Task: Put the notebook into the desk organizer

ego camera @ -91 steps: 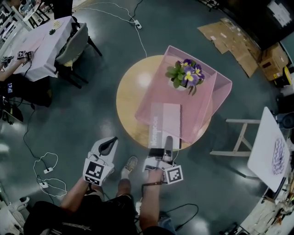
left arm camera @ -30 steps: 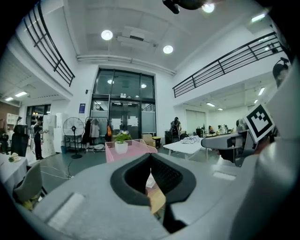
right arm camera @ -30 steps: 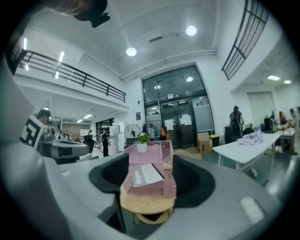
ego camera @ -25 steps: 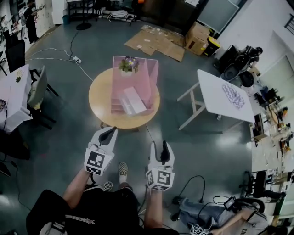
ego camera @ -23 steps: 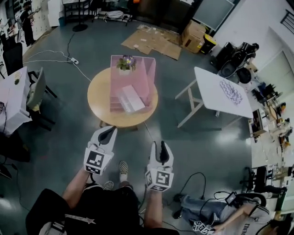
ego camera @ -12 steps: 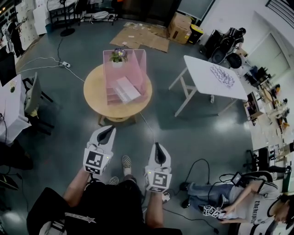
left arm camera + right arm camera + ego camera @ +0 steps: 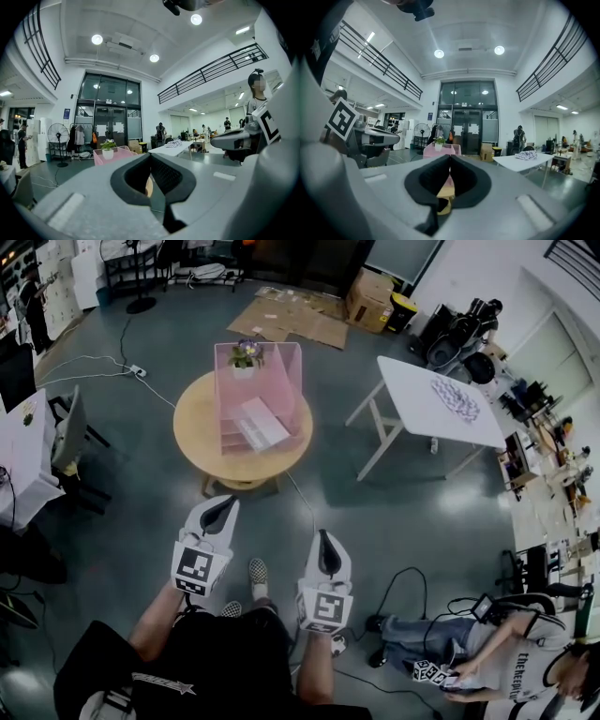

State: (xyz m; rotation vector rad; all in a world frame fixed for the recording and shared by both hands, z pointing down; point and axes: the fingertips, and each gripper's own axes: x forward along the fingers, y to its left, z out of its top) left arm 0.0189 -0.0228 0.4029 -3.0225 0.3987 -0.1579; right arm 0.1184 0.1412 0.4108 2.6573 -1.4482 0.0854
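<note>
Head view: the notebook (image 7: 262,422) is lying in the pink desk organizer (image 7: 292,367), while the left gripper (image 7: 222,509) and right gripper (image 7: 324,542) are hanging closed and empty, well apart from it.

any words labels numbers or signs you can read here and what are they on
No text reads cleanly.
Seated person's shirt: a line of dark print, too small and warped to read.
Notebook cover: too small.
Door papers: blurred.
Blue sign by the entrance: too small.
Square marker on the left claw: a pattern, no words.
</note>
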